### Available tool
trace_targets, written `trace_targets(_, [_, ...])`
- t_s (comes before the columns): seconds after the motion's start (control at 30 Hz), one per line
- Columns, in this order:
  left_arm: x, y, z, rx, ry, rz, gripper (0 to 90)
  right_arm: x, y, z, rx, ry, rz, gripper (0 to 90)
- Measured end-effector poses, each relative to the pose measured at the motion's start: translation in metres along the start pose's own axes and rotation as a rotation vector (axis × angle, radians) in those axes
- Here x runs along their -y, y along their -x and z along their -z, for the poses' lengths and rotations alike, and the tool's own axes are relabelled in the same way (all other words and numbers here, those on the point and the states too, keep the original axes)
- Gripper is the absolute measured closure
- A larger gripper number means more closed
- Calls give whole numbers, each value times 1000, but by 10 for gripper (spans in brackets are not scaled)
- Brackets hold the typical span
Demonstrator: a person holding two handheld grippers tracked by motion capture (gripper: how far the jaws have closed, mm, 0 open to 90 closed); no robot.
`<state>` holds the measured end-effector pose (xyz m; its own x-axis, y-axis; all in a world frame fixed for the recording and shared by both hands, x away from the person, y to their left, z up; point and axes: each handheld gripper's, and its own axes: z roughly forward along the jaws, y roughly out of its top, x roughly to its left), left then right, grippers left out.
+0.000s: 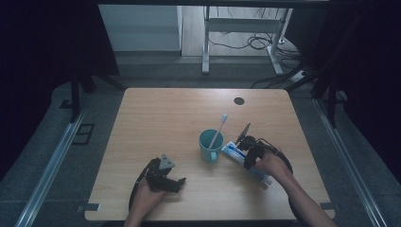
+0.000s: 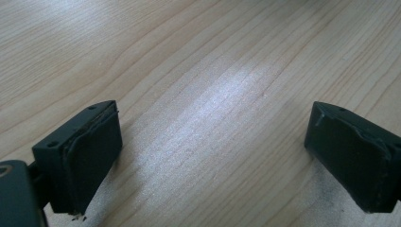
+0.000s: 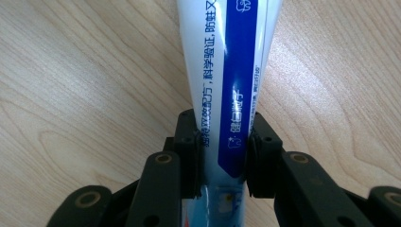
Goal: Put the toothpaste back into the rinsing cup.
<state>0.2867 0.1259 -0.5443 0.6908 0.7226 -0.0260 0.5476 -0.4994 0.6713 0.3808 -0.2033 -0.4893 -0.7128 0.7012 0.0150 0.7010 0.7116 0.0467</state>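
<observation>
Your right gripper (image 3: 222, 156) has its 2 jaws drawn in close on the toothpaste tube (image 3: 227, 71), 1 black pad against each long side, so the tube runs straight up the middle between them and carries on beyond the fingertips (image 3: 188, 142). In the right gripper view the pads press the white and blue body with no gap showing on either side. The part of the tube past the pads lies close over the wooden table (image 3: 71, 94), though you cannot tell from that view whether it rests on the wood. From the high view the tube (image 1: 234, 152) lies slantwise on the table (image 1: 161, 113), its far end just beside the teal cup (image 1: 210, 145), which stands upright with a toothbrush (image 1: 218, 128) leaning out of it. Your right gripper (image 1: 249, 152) sits across the tube's middle. Your left gripper (image 2: 213, 156) stands well apart from all this near the table's front edge (image 1: 164, 176), its 2 jaws spread wide with bare wood between them and nothing in its hold.
</observation>
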Motion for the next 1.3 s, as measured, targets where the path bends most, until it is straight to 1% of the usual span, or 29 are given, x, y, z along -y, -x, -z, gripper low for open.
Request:
trace_targets(0.1, [0, 0, 0, 0, 0, 0, 49, 2, 2, 1, -13, -1, -8, 712])
trace_targets(0.2, [0, 0, 0, 0, 0, 0, 49, 4, 4, 3, -18, 8, -7, 714])
trace_targets(0.3, [0, 0, 0, 0, 0, 0, 49, 6, 5, 7, -24, 22, -16, 716])
trace_targets(0.33, [0, 0, 0, 0, 0, 0, 49, 7, 6, 8, -22, 22, -5, 716])
trace_targets(0.4, [0, 0, 0, 0, 0, 0, 49, 8, 6, 10, -29, 26, -13, 717])
trace_targets(0.43, [0, 0, 0, 0, 0, 0, 49, 8, 6, 11, -31, 30, -7, 717])
trace_targets(0.57, [0, 0, 0, 0, 0, 0, 49, 9, 6, 14, -39, 39, -12, 718])
trace_targets(0.6, [0, 0, 0, 0, 0, 0, 49, 10, 6, 15, -38, 40, -4, 718])
trace_targets(0.77, [0, 0, 0, 0, 0, 0, 49, 12, 6, 20, -37, 63, -10, 718])
trace_targets(0.8, [0, 0, 0, 0, 0, 0, 49, 13, 7, 22, -33, 63, 1, 718])
trace_targets(0.83, [0, 0, 0, 0, 0, 0, 49, 14, 6, 23, -39, 73, -7, 718])
trace_targets(1.3, [0, 0, 0, 0, 0, 0, 49, 25, 6, 42, -38, 166, -1, 719])
